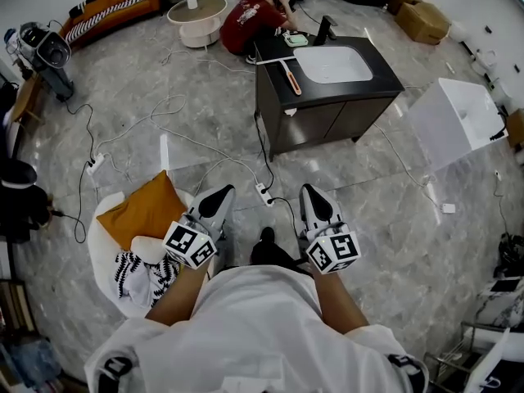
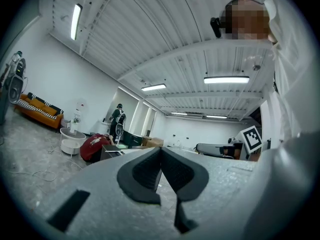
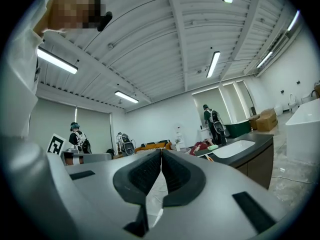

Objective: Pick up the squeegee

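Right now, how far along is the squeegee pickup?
Nothing looks done: the squeegee lies on the dark counter beside the sink. In hand: nothing; the left tool and right tool are shut, empty and far from it. Left: approach, open, grasp, lift.

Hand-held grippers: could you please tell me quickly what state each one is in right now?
Left hand-held gripper: closed, holding nothing.
Right hand-held gripper: closed, holding nothing.
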A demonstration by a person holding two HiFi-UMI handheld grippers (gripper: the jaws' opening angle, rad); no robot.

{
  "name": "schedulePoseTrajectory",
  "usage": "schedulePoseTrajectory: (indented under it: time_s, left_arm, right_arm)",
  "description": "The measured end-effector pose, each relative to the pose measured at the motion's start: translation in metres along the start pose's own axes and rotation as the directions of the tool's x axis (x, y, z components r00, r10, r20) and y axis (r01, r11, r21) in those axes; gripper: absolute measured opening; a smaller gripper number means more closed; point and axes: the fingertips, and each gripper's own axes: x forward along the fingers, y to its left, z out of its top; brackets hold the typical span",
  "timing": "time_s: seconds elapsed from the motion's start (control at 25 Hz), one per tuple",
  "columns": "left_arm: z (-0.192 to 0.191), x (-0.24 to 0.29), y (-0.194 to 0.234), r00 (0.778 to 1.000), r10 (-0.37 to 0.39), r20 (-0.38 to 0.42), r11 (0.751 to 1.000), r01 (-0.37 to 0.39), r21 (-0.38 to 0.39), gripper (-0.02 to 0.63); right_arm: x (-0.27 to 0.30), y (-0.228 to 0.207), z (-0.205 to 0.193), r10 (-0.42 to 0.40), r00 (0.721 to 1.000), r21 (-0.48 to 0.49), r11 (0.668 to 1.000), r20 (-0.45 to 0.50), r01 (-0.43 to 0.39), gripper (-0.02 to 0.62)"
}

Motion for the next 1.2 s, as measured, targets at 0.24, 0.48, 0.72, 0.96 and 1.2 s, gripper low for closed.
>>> schedulePoseTrajectory:
  time_s: [0.24,0.48,0.72,0.96,1.2]
  left_arm:
    - [0.017,0.050,0.032,1.000,0.030,0.001,1.000,-0.030,-0.004,0.015]
    - [0.040,0.104,0.054,0.999,0.049,0.004,0.999,-0.049,0.022,0.015]
    - [0.044,0.141,0.079,0.997,0.077,-0.010,0.997,-0.077,0.021,0.015]
    - [0.037,0.167,0.103,0.995,0.093,-0.037,0.995,-0.093,0.020,0.015]
    - [0.031,0.190,0.142,0.993,0.111,-0.048,0.994,-0.112,-0.019,0.015]
  right_arm:
    - [0.046,-0.044,0.014,0.004,1.000,0.033,0.999,0.009,-0.004,0.015]
    - [0.094,-0.086,0.033,0.043,0.999,0.048,0.998,0.014,-0.043,0.015]
    - [0.131,-0.117,0.034,0.068,0.998,0.067,0.995,0.012,-0.069,0.015]
    - [0.148,-0.152,0.019,0.034,0.999,0.116,0.993,-0.024,-0.031,0.015]
    - [0.181,-0.176,0.012,0.004,0.999,0.119,0.993,-0.040,0.000,0.015]
